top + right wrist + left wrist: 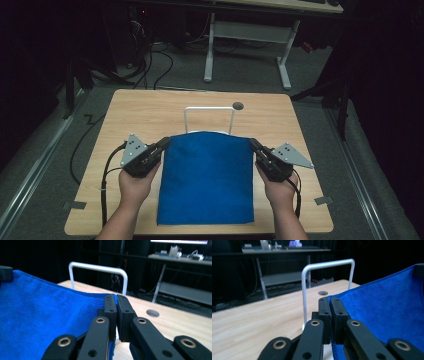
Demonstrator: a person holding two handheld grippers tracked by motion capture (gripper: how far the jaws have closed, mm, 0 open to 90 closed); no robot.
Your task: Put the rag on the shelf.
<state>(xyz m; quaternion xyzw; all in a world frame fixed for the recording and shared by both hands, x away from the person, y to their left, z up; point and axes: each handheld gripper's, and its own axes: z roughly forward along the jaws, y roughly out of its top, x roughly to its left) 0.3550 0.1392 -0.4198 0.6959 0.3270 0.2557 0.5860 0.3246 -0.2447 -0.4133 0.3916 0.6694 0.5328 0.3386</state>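
One pair of left tongs [166, 143] is clenched on the far left corner of the single blue cloth [206, 177]; the left gripper view shows its jaws pinched together on the hem. The cloth is held up between both hands over the middle of the one wooden counter [125, 115], its near edge lying on the wood. Just behind it stands one white wire rack [209, 110]. The right tongs [253, 144] are clenched on the far right corner. No writing is legible.
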